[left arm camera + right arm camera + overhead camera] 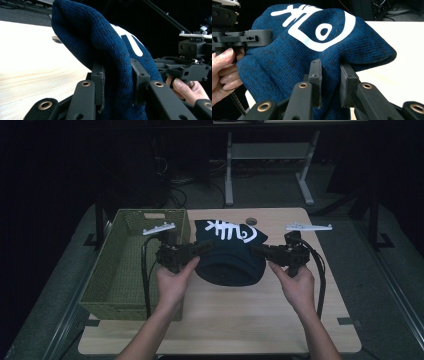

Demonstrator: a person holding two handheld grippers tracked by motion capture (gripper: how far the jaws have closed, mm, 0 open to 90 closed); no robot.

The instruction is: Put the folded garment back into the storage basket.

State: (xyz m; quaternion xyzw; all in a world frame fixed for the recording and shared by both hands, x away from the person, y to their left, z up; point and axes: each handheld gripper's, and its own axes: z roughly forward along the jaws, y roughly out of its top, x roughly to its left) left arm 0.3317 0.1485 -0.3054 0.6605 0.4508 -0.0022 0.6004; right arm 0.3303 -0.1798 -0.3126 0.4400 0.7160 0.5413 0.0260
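Observation:
A dark blue knitted hat [231,254] with a white fish-bone print hangs between my two grippers above the wooden table [235,320]. My left gripper [204,247] is shut on the hat's left edge; in the left gripper view the blue knit [110,57] is bunched between both pads [100,82]. At the opposite edge my right gripper [256,251] is shut on the hat too, with the fabric [317,42] pinched between its pads [315,75]. The hat sags between the two grips, its print facing up and away.
An olive woven basket [131,265] stands on the table's left part, just left of my left hand. A round hole [251,221] sits near the table's far edge. Beyond the table are a white desk frame [270,165] and cables on the floor.

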